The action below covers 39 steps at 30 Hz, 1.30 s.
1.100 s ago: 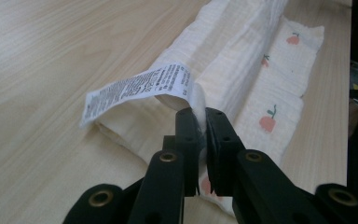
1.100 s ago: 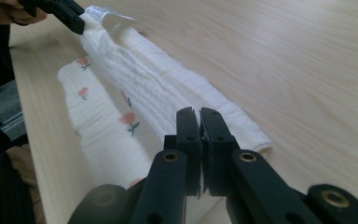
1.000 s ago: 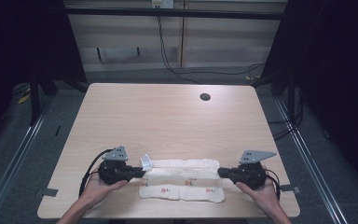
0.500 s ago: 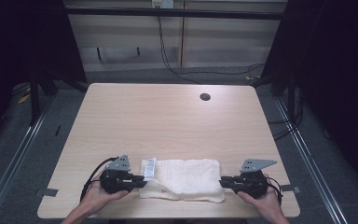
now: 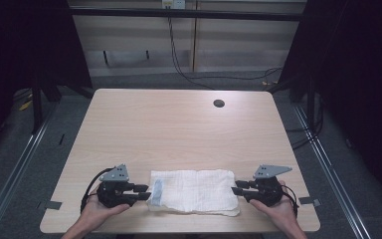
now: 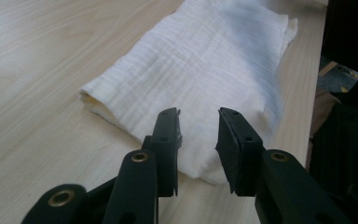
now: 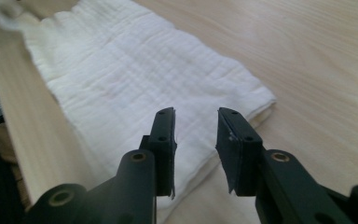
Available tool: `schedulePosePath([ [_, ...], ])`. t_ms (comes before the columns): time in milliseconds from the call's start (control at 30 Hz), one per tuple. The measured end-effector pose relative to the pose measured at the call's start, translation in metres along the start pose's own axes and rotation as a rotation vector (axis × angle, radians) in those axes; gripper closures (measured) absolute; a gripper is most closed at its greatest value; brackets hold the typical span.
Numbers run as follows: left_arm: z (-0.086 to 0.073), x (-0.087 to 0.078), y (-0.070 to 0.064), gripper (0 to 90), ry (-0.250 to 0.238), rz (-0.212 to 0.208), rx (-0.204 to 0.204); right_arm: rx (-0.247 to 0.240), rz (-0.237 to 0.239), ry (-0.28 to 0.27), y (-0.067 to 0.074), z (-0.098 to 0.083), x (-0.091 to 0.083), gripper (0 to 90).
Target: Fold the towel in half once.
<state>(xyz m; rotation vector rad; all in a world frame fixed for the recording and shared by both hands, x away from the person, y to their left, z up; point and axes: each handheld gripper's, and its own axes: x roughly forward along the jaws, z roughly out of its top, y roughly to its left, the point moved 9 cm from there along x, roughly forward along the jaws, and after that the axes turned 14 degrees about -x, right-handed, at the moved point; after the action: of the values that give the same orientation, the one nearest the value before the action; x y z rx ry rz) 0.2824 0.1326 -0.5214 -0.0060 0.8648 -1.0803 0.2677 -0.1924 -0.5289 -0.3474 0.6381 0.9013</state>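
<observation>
two grippers, left (image 5: 146,191) and right (image 5: 236,191), have just been opening, jaws now parted and released at either end of the folded cloth (image 5: 194,191), which lies flat near the table (image 5: 179,129) front edge.

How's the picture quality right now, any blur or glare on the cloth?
High view: even light, sharp, dark surroundings. Left gripper view: cloth sharp nearby, its far end bright and soft. Right gripper view: near cloth crisp, far corner blurred; no glare on the table.

Bright tabletop, dark surroundings, soft close-up blur
</observation>
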Motion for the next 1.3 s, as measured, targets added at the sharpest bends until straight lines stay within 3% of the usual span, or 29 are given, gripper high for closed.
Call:
schedulePosePath([
  [67, 0.002, 0.003, 0.006, 69.4, -0.001, 0.014, -0.014, 0.008, -0.037, 0.016, -0.013, 0.0, 0.006, 64.6],
  [167, 0.004, 0.01, 0.014, 69.7, 0.018, 0.047, -0.014, 0.01, -0.043, 0.028, -0.018, 0.001, 0.011, 63.2],
  [233, 0.008, 0.02, 0.017, 71.6, 0.037, 0.054, -0.02, 0.003, -0.053, 0.066, -0.026, 0.001, 0.022, 56.4],
  [300, 0.012, 0.03, 0.021, 71.9, 0.066, 0.064, -0.003, 0.003, -0.059, 0.096, -0.032, 0.001, 0.029, 55.3],
  [433, 0.019, 0.049, 0.03, 71.5, 0.1, 0.088, 0.002, 0.006, -0.064, 0.097, -0.042, 0.005, 0.037, 54.6],
  [500, 0.016, 0.056, 0.032, 71.5, 0.126, 0.086, 0.001, 0.004, -0.087, 0.123, -0.05, 0.006, 0.045, 54.6],
  [600, 0.014, 0.058, 0.03, 70.5, 0.131, 0.085, 0.018, -0.005, -0.094, 0.152, -0.05, 0.001, 0.053, 56.8],
  [633, 0.014, 0.058, 0.03, 69.9, 0.131, 0.085, 0.018, -0.005, -0.094, 0.152, -0.05, 0.001, 0.053, 56.8],
  [667, 0.014, 0.058, 0.029, 69.3, 0.134, 0.078, 0.012, -0.018, -0.087, 0.15, -0.047, 0.0, 0.055, 66.4],
  [767, 0.015, 0.06, 0.028, 68.3, 0.126, 0.066, -0.006, -0.034, -0.095, 0.155, -0.047, 0.001, 0.055, 72.7],
  [800, 0.015, 0.061, 0.027, 67.9, 0.127, 0.064, -0.008, -0.042, -0.093, 0.148, -0.047, 0.002, 0.055, 79.6],
  [867, 0.016, 0.062, 0.026, 67.2, 0.128, 0.063, -0.009, -0.029, -0.099, 0.149, -0.055, 0.001, 0.055, 85.0],
  [967, 0.021, 0.067, 0.027, 67.0, 0.127, 0.047, -0.022, 0.003, -0.09, 0.141, -0.063, 0.001, 0.054, 85.8],
  [1000, 0.025, 0.072, 0.026, 67.0, 0.117, 0.03, -0.05, 0.023, -0.094, 0.11, -0.073, 0.002, 0.052, 86.2],
  [1067, 0.027, 0.075, 0.026, 67.4, 0.109, 0.019, -0.064, 0.038, -0.088, 0.097, -0.075, 0.003, 0.051, 86.3],
  [1133, 0.034, 0.082, 0.027, 69.6, 0.122, 0.026, -0.056, 0.039, -0.123, 0.106, -0.089, 0.002, 0.047, 86.3],
  [1167, 0.034, 0.082, 0.027, 68.2, 0.122, 0.026, -0.056, 0.039, -0.123, 0.106, -0.089, 0.002, 0.047, 86.3],
  [1200, 0.041, 0.087, 0.027, 66.9, 0.102, 0.025, -0.067, 0.051, -0.144, 0.089, -0.098, 0.004, 0.046, 86.0],
  [1233, 0.041, 0.087, 0.027, 66.5, 0.102, 0.025, -0.067, 0.051, -0.144, 0.089, -0.098, 0.004, 0.046, 86.0],
  [1300, 0.043, 0.089, 0.028, 66.2, 0.11, 0.025, -0.061, 0.076, -0.159, 0.072, -0.103, 0.002, 0.045, 79.7],
])
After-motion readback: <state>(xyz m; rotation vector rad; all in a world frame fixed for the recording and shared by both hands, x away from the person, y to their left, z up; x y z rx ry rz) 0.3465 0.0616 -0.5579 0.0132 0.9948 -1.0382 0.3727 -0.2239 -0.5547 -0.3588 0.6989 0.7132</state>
